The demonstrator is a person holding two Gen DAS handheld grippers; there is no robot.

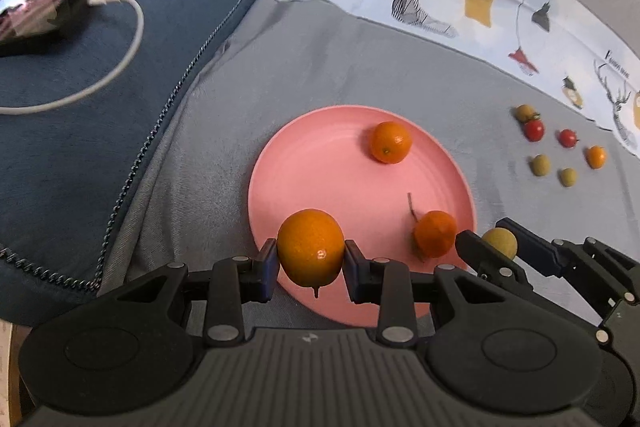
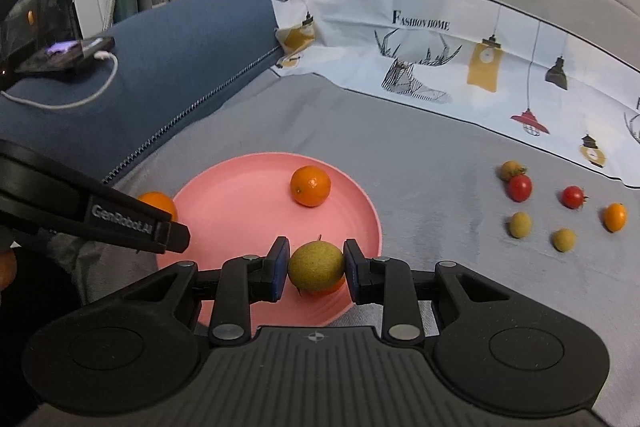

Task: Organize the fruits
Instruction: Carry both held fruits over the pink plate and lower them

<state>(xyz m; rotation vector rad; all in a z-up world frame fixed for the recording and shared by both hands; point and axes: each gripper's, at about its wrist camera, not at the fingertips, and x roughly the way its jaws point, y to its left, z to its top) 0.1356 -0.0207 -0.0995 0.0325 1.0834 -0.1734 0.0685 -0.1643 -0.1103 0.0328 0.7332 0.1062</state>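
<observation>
the left gripper is clamping its fingers on an orange kumquat, holding it over the near edge of the pink plate. the right gripper is pinching a small tan-green fruit between its fingers, hanging above the near right part of the same plate. both fruits are sitting only by their rounded sides between the pads, with nothing under them.

two oranges are already lying in the plate: one mandarin toward the far side, and a stemmed mandarin near the right rim. out on the grey bed cover, well apart from the plate, more fruits are waiting: two red tomatoes, a yellowish tomato, two tan-green fruits and another small kumquat.

the two grippers are working very near each other over one plate, so the likeliest trouble is a knock between them, which could be jolting a round fruit out of its grip. the tan-green fruit is hanging right above the stemmed mandarin; let go there, it would probably be landing on it and rolling off over the low rim. the kumquat is hovering at the plate's edge, so an early release could be sending it onto the soft cover and rolling away. the plate is resting on bedding, not a firm surface, so a push on its rim might be tipping it and spilling what is in it. squeezing harder could be bruising the soft skins.
</observation>
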